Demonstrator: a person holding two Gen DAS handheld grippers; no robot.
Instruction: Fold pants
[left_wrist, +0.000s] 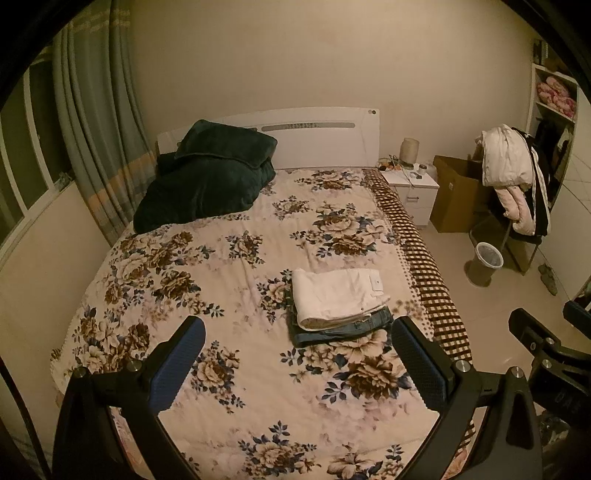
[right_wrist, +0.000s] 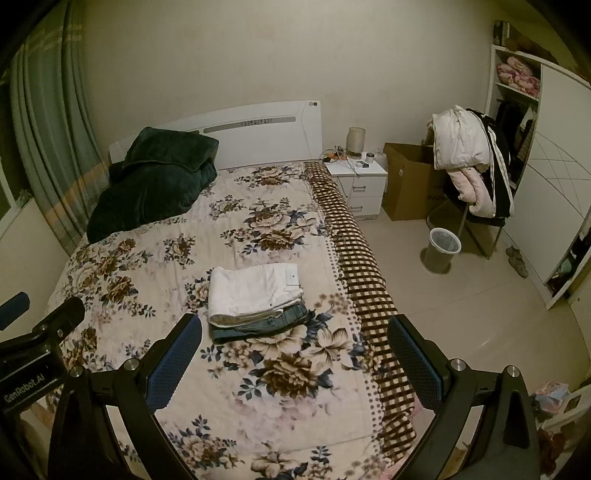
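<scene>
Folded white pants (left_wrist: 338, 295) (right_wrist: 255, 291) lie on top of folded blue jeans (left_wrist: 343, 328) (right_wrist: 258, 325) on the floral bedspread (left_wrist: 221, 280) (right_wrist: 155, 258), near the bed's right side. My left gripper (left_wrist: 297, 332) is open and empty, held above the bed in front of the stack. My right gripper (right_wrist: 293, 328) is open and empty, also held above the bed, to the right of the left one. Each gripper shows at the edge of the other's view.
A dark green blanket (left_wrist: 207, 177) is heaped by the white headboard (left_wrist: 325, 136). A nightstand (left_wrist: 413, 188), cardboard box (left_wrist: 454, 192), chair draped with jackets (left_wrist: 513, 177) and waste bin (left_wrist: 485, 262) stand right of the bed. Curtains (left_wrist: 96, 122) hang at left.
</scene>
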